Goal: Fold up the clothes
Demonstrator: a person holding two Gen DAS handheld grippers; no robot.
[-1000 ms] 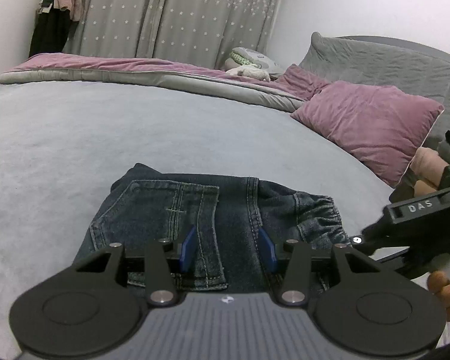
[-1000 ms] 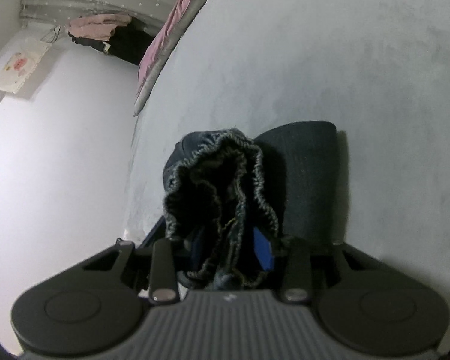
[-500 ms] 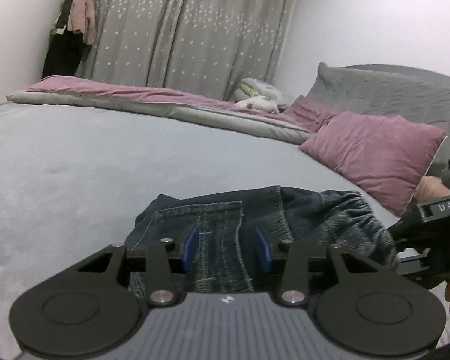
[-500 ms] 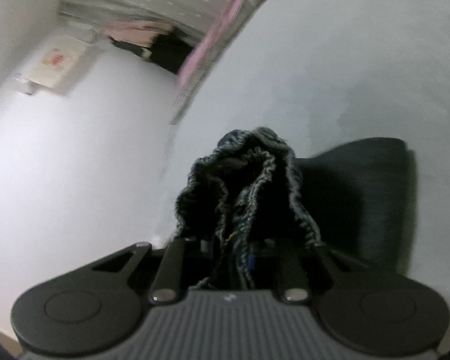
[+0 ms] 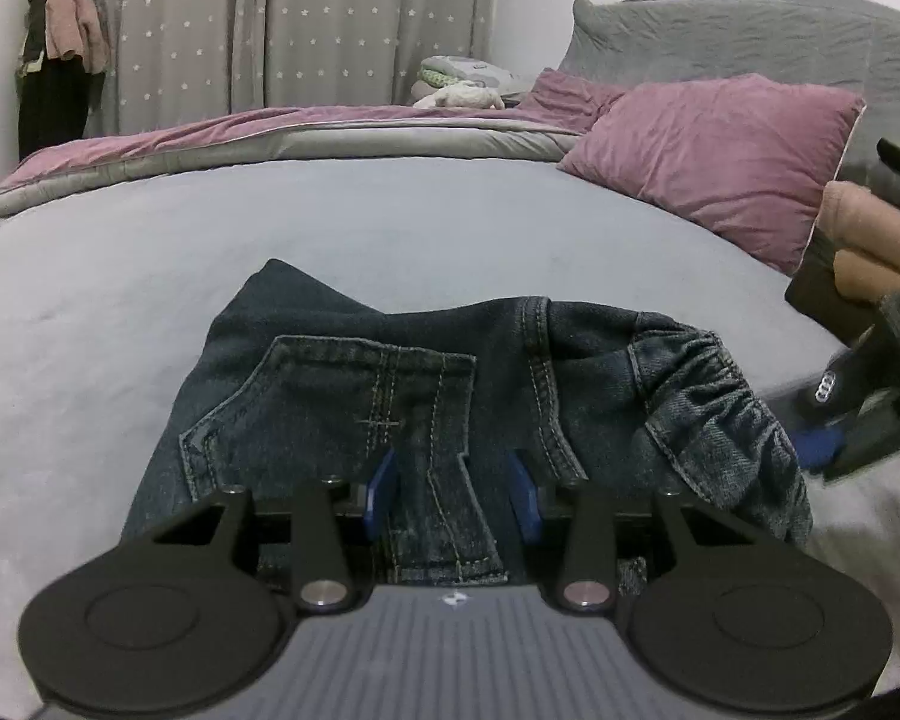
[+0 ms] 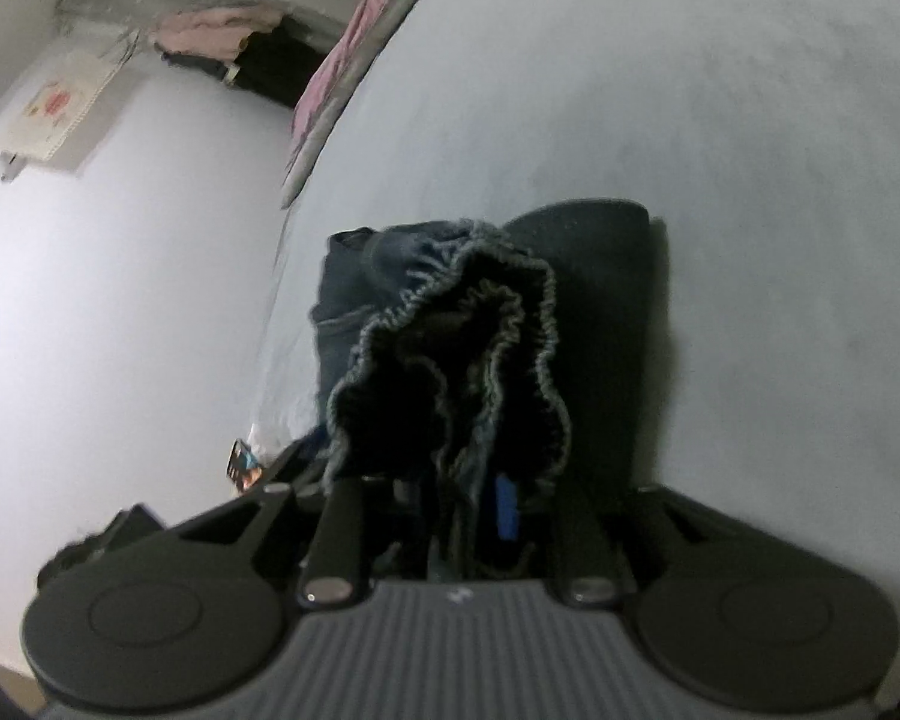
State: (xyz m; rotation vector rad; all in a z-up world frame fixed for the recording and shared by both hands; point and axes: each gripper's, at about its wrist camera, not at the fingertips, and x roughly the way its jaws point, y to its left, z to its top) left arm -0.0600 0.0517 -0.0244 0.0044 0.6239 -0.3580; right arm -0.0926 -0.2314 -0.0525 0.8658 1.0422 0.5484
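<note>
On the grey bed sheet (image 5: 390, 228), dark blue denim jeans (image 5: 342, 396) lie folded. The left gripper (image 5: 450, 489), part-closed, straddles the pocket; the right gripper (image 6: 450, 495), jaws just reopening, has the elastic waistband (image 6: 450, 324) between them, so release seems near.

Both grippers angle downward, left gripper (image 5: 450, 492) and right gripper (image 6: 450, 501) with fingers parted.

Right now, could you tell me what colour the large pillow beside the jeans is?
Dusty pink-purple velvet pillow, plain; clearest in the left wrist view.
</note>
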